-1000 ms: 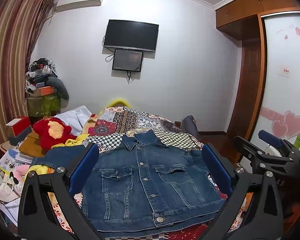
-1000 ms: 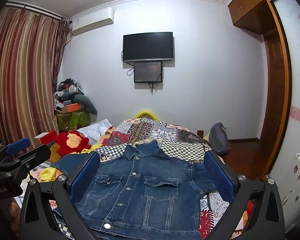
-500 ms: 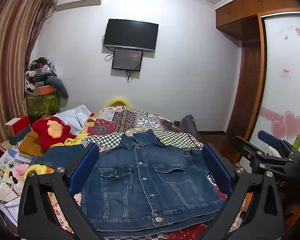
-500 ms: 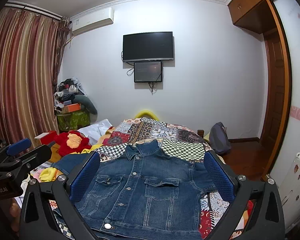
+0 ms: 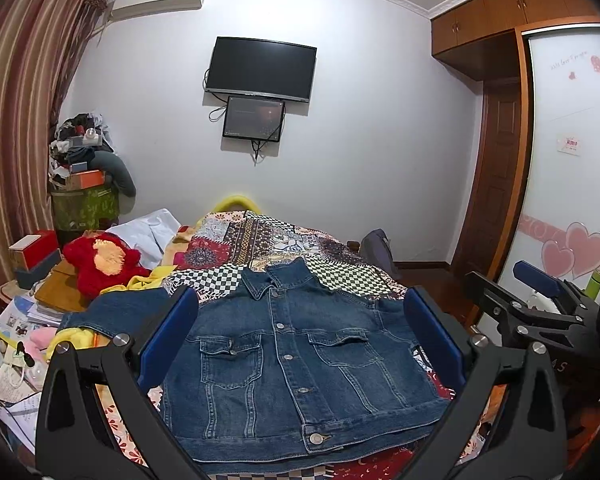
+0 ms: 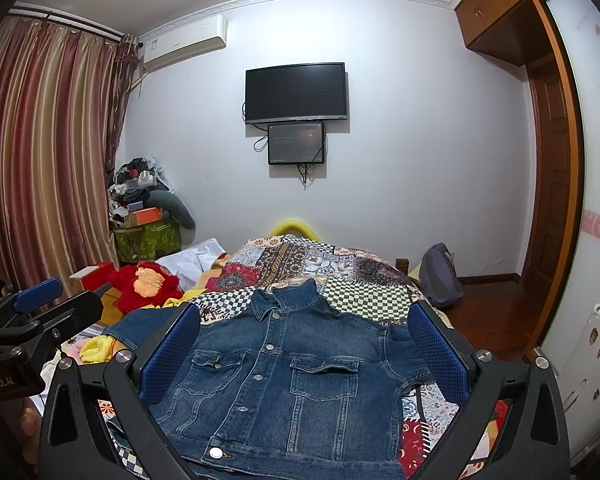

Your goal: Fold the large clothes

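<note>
Two grippers hover side by side above the near end of a bed, neither touching anything. The left gripper has its jaws spread wide and empty, the blue pads framing a denim jacket that lies flat on the patchwork quilt. The right gripper is likewise wide open with nothing between its pads. The jacket lies front up and buttoned, collar toward the far wall, hem nearest the cameras. One sleeve stretches out to the left over the bed's edge; the other side is tucked close to the body. A red plush toy sits left of the bed beside a pile of clutter. A dark television hangs on the far wall, with a smaller screen just below it.
</note>
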